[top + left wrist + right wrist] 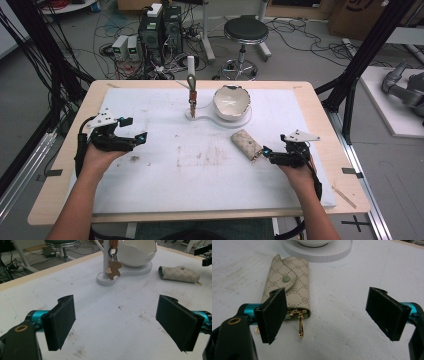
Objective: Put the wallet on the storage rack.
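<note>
Beige monogrammed key pouch (287, 287) lies flat on the counter (352, 322), gold clasp showing; right gripper (329, 315) gapes wide, grasping nothing

1. A lab or robotics test room is indicated by the bare grey floor (310, 60), on which loose cables (125, 30) are strewn at far left.
2. Computer towers (161, 30) and small power units (126, 47) are set directly on the floor beyond the table (60, 195).
3. A black frame of struts (367, 50) is seen at right, and a round stool (245, 31) at far centre.
4. A grey robot arm (407, 90) is laid on a white board at far right.
</note>
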### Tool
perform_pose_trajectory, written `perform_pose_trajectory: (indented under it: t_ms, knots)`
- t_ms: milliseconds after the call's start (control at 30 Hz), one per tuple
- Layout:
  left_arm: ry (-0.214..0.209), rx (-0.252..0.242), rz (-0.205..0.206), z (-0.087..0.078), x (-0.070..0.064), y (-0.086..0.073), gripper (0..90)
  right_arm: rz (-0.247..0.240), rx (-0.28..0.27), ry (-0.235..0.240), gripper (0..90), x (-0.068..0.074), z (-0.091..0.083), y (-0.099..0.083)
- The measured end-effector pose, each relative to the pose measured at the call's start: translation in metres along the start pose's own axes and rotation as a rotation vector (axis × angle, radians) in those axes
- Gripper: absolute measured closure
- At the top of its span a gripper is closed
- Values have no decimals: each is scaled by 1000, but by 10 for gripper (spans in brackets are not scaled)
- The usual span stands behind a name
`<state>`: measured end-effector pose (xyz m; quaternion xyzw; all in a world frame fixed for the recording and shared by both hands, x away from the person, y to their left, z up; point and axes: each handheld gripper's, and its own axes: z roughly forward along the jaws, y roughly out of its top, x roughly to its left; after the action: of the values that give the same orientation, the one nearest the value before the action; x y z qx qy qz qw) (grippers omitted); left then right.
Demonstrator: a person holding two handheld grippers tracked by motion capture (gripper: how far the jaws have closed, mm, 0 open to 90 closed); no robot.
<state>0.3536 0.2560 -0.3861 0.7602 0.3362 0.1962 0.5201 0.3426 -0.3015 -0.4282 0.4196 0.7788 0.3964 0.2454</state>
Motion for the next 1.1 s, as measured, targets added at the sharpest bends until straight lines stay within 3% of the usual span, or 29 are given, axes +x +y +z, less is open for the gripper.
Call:
perform_pose_trajectory:
  t_ms: [467,667,1100]
  knots:
    - [-11,11,5,1,-5,-2,161,2,-24,8,176,3,0,3]
    - [-15,16,10,0,-5,-3,161,-17,-19,41,176,10,5,7]
    - [-22,36,18,3,-7,-5,161,-55,49,73,176,22,26,11]
